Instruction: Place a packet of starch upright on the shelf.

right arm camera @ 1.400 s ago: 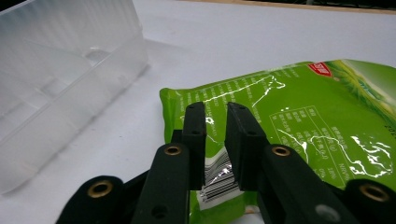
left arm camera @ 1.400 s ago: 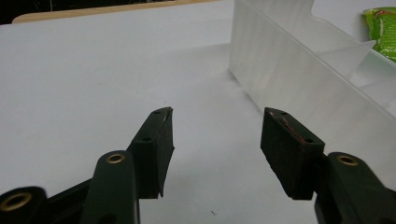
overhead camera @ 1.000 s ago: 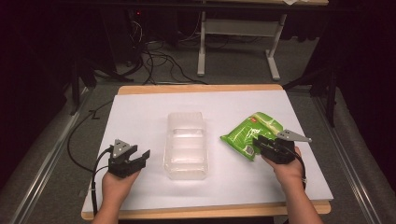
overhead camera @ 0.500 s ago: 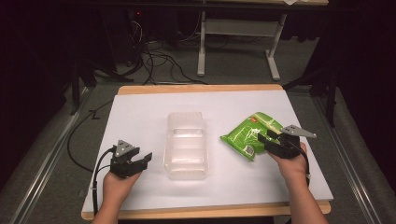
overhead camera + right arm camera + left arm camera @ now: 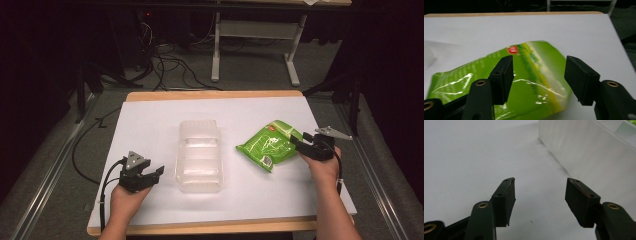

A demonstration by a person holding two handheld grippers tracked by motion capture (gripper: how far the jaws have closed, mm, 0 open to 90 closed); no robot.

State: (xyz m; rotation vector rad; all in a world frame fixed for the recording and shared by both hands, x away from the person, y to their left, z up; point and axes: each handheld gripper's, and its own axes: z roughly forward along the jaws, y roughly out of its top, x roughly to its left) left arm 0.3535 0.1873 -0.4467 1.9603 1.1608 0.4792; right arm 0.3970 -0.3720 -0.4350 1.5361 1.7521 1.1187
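The green snack bag (image 5: 267,145) lies right of the clear plastic container (image 5: 199,155), its long axis angled toward the right gripper (image 5: 301,141), whose just-opening jaws straddle its near edge unclenched.

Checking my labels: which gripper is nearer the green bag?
Right. The right gripper sits at the green bag's edge, jaws open; the left gripper is beyond the clear container.

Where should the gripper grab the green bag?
Probably the right edge of the bag, coming from the right: it lies flat, and that thin edge faces the open right gripper. The puffy middle looks too wide for the jaws.
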